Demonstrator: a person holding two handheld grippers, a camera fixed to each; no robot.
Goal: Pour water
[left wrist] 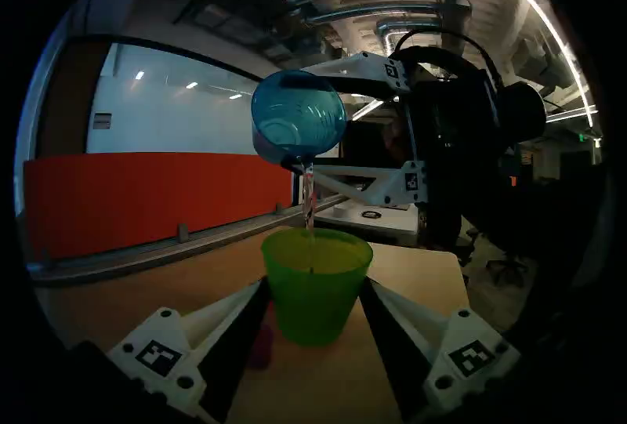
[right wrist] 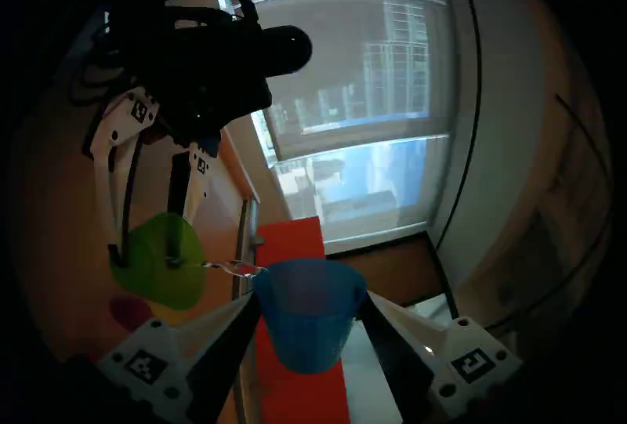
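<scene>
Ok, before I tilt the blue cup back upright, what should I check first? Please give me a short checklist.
1. Left gripper grips the green translucent plastic cup, a finger on each side: ok.
2. Right gripper grips the blue translucent plastic cup, which is tilted to pour: ok.
3. The thin water stream falls inside the green cup's rim: ok.
4. The green cup stands upright: ok.
5. Water level in the green cup: cannot tell.
6. Water left in the blue cup: cannot tell.
</scene>
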